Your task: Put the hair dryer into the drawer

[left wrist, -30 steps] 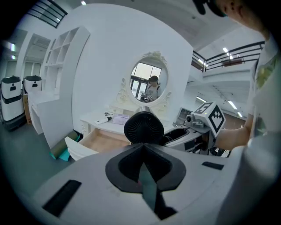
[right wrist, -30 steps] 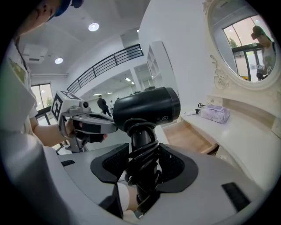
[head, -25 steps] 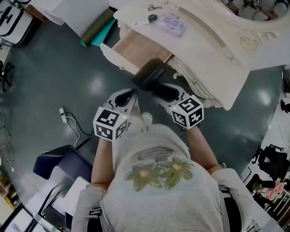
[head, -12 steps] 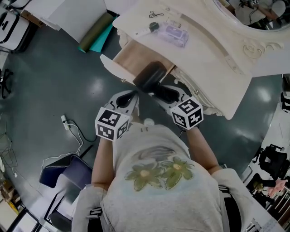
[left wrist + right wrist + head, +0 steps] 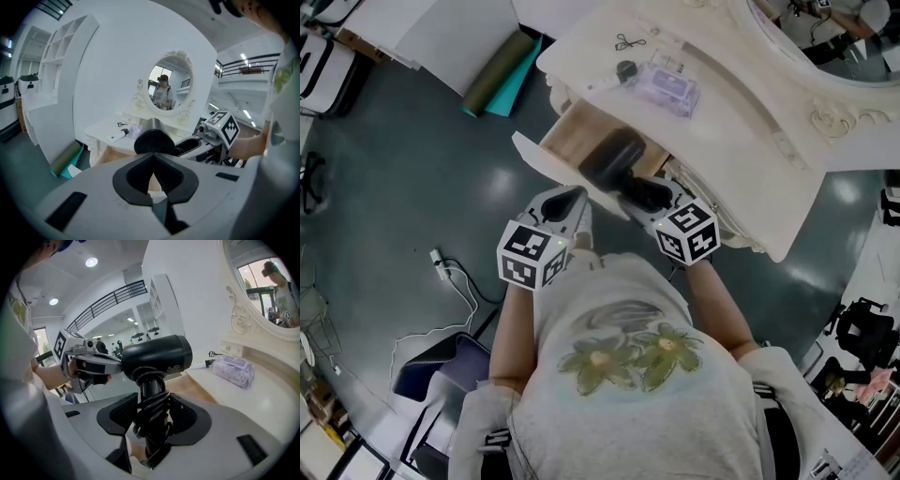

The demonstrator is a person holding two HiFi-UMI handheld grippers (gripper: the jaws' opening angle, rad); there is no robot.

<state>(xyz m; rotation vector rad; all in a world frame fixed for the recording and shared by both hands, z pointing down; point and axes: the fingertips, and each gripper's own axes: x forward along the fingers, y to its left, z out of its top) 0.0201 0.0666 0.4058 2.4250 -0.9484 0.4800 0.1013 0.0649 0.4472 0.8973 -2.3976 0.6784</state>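
Black hair dryer [image 5: 614, 157] held over the open drawer [image 5: 565, 141] of the cream worktop [image 5: 750, 112], not yet laid inside. Done so far, judging by the layout: drawer out, wooden floor bare, dryer in grasp and just above the opening. Left to do: lowering the dryer onto the drawer floor and letting go; closing the drawer possibly to follow, though not named in the task. Right gripper [image 5: 152, 416]: fingers clenched on the dryer handle, gripping through the black cord wound round it, with the barrel lying crosswise above the fingers and a few cord loops bulging out between them. Left gripper [image 5: 152, 171]: fingers pressed together at the tips, nothing between them, taking no share of the load. In the head view, placed just beside the white drawer front [image 5: 539, 161], to the left of the dryer; contact with that front not determinable. On the worktop behind the drawer, well clear of the dryer: lilac pouch [image 5: 666, 82], white tube [image 5: 598, 86], small black clip [image 5: 626, 42].
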